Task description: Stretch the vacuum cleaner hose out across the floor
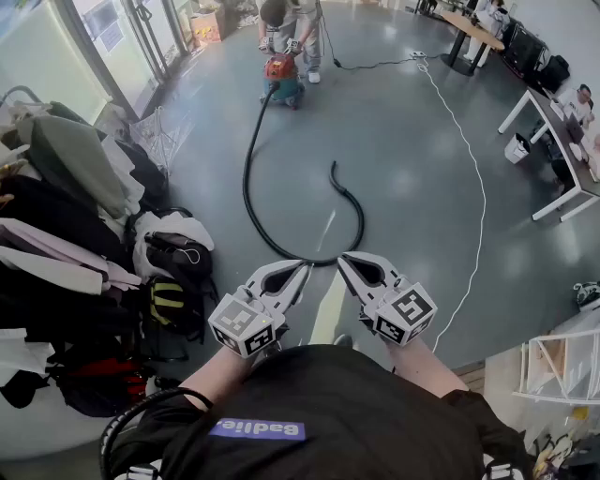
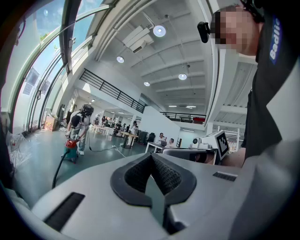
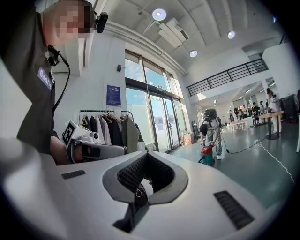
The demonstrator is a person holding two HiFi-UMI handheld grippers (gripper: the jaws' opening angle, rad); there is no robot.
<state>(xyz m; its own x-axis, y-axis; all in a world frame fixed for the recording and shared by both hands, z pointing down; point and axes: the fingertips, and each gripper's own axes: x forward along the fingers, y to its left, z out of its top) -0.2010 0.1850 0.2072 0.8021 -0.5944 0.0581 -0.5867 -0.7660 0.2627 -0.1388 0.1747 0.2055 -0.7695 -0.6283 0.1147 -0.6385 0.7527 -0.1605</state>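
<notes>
One black hose (image 1: 247,178), hooked curve, glossy grey floor (image 1: 412,159)

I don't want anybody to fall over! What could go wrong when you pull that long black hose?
The hose is joined to the vacuum cleaner, and another person is bent over it, so a hard pull might jerk it under their hands. The white cable lies across the floor nearby and could catch feet or the hose.

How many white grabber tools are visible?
2 clearly: left gripper and right gripper, side by side low in the head view. The person at the vacuum cleaner may hold more; too small to tell.
</notes>
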